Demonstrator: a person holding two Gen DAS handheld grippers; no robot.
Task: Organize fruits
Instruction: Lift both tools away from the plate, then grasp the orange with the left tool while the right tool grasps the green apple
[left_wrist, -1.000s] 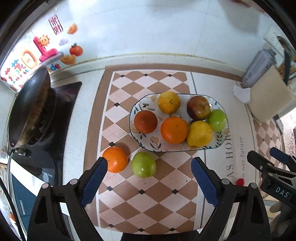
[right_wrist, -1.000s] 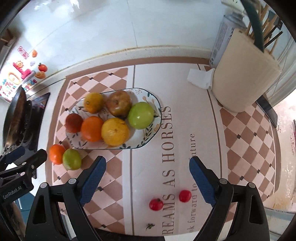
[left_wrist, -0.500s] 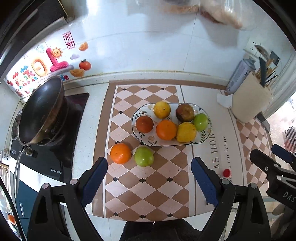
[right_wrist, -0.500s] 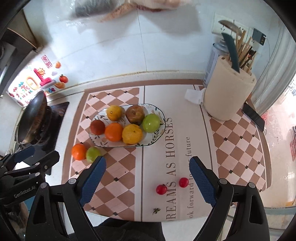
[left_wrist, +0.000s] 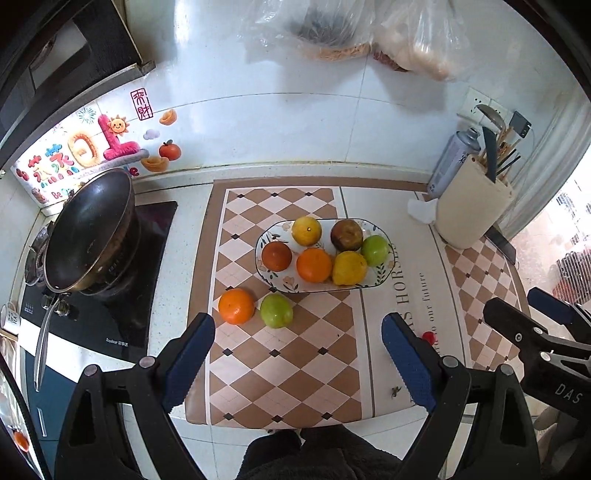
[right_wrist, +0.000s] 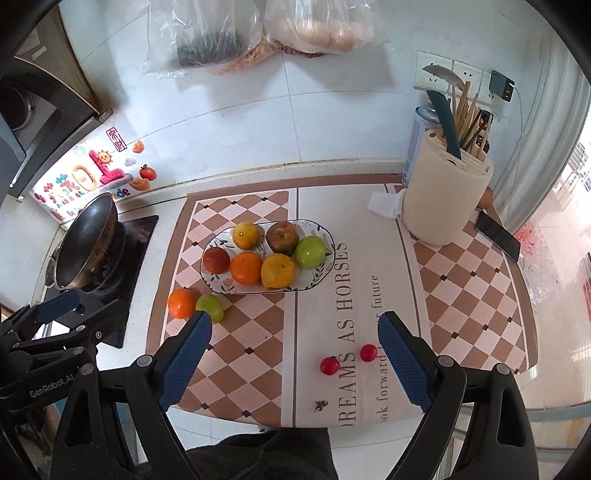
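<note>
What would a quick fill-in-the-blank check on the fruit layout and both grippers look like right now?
1. The plate holds ____ fruits.
2. Off the plate, the loose orange lies on the mat touching a ____ apple.
3. The two small red fruits lie on the mat nearer the ____ gripper.
4. The left gripper and the right gripper are both ____ and hold nothing.

Missing words: six; green; right; open
</note>
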